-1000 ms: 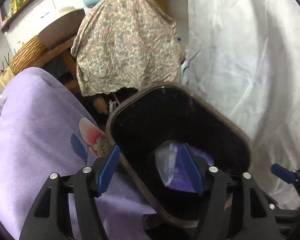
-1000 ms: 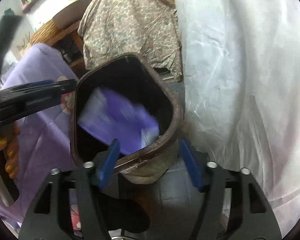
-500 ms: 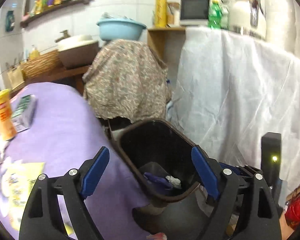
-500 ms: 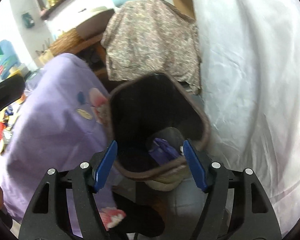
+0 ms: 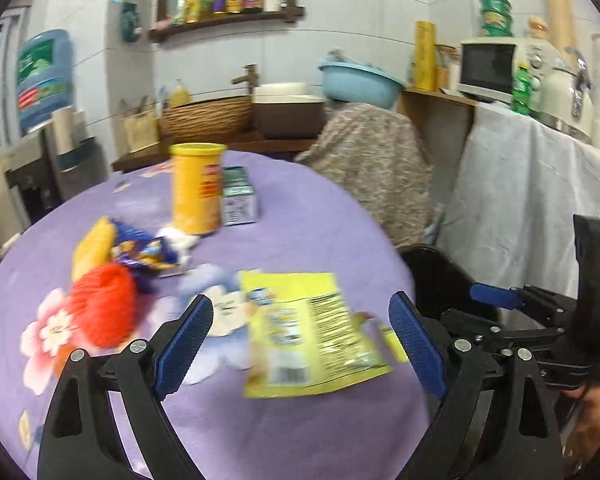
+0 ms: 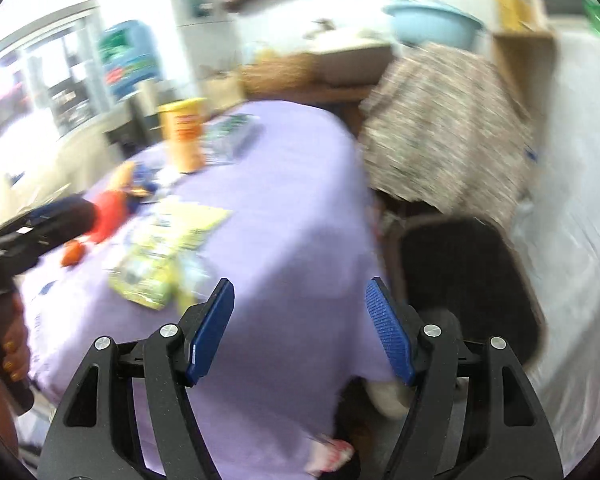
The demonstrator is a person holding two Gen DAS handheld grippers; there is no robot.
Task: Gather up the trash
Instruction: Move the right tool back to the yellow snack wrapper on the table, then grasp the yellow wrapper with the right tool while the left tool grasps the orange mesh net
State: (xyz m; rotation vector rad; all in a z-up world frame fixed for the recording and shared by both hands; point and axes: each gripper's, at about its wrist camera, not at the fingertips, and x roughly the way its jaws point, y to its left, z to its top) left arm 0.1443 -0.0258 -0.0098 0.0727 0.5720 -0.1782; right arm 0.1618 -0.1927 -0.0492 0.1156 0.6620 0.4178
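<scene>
Blue-padded and black-framed, the left gripper (image 5: 302, 338) fills the bottom of its own view, its jaws opening wide with nothing clamped between them; only the tabletop shows through the gap. Just beyond its fingertips, at about 12 o'clock from the gap, a flat yellow snack packet (image 5: 300, 332) lies on the lilac flowered tablecloth (image 5: 308, 216). At 10 o'clock from the packet sits a red crumpled ball (image 5: 102, 306), touching a blue-and-yellow wrapper (image 5: 140, 250) behind it. Farther back, at 11 o'clock, a yellow canister (image 5: 197, 188) stands upright with a small green carton (image 5: 240, 196) just beside it at its 3 o'clock. At 3 o'clock from the packet, off the table's edge, the dark trash bin (image 5: 440, 276) shows only part of its rim, and past it the other tool appears, held by a hand at the frame's lower right.

The right gripper (image 6: 300, 330) has its jaws parted about midway and is empty, hovering over the tablecloth's draped edge. From this blurred view the bin (image 6: 464, 280) sits at 2 o'clock from the fingertips, on the floor beside the table; its contents cannot be made out. The packet (image 6: 164, 256) lies at 10 o'clock, the canister (image 6: 184, 136) farther off at 11 o'clock. A patterned cloth-draped object (image 6: 448, 128) stands behind the bin, a pale blue basin (image 6: 432, 24) above it.
</scene>
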